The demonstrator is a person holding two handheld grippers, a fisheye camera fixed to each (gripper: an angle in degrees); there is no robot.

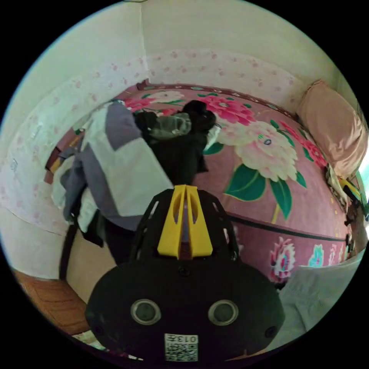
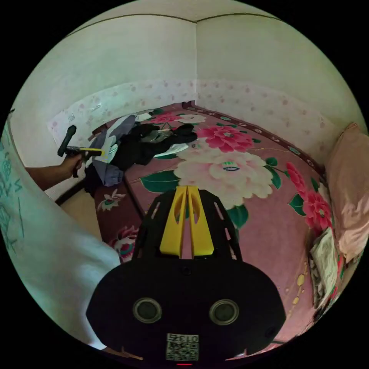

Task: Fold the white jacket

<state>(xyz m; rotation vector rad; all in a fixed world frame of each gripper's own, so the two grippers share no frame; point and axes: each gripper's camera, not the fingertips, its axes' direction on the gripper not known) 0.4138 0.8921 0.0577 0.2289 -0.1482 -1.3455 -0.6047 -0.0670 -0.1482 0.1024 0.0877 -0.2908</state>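
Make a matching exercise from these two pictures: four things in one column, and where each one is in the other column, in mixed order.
Things
1. white jacket
2. pink pillow
3. left gripper
4. black clothes

Places
A. held in a hand at the bed's corner, reaching toward the clothes pile
B. against the wall at one end of the bed
C. on the bedspread next to the white jacket
D. hanging over the corner of the bed

Pairs: 1-D, 2-B, 3-A, 4-C
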